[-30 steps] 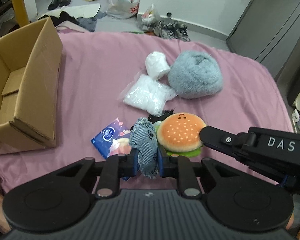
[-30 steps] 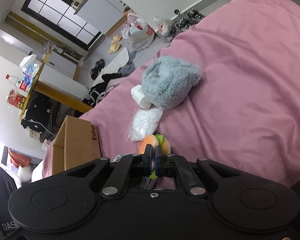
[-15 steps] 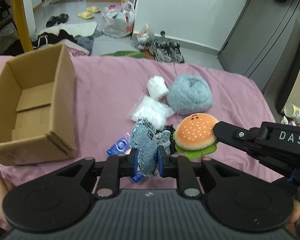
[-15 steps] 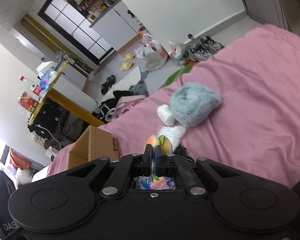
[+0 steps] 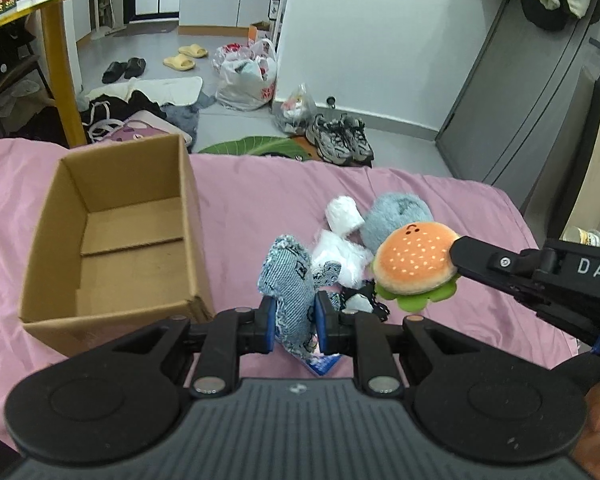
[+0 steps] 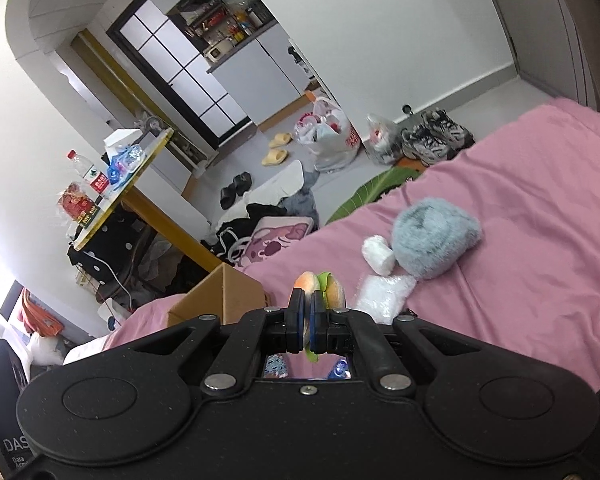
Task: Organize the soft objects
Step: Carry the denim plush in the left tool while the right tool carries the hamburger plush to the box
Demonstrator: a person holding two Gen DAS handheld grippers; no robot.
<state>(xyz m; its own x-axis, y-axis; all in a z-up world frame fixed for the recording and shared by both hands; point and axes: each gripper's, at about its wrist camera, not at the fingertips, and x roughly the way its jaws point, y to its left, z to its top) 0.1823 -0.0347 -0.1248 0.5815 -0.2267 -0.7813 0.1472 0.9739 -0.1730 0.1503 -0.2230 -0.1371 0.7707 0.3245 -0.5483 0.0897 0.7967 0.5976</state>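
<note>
L tongs [image 5: 293, 322] clamp denim toy [image 5: 290, 280]; R tongs [image 6: 307, 326] clamp burger plush [image 5: 416, 262], both above bed [image 5: 260, 196], box [image 5: 116, 236] beside.

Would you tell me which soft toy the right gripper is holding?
The orange hamburger plush with a green felt fringe; the right gripper pinches its edge. The denim one is the left gripper's.
</note>
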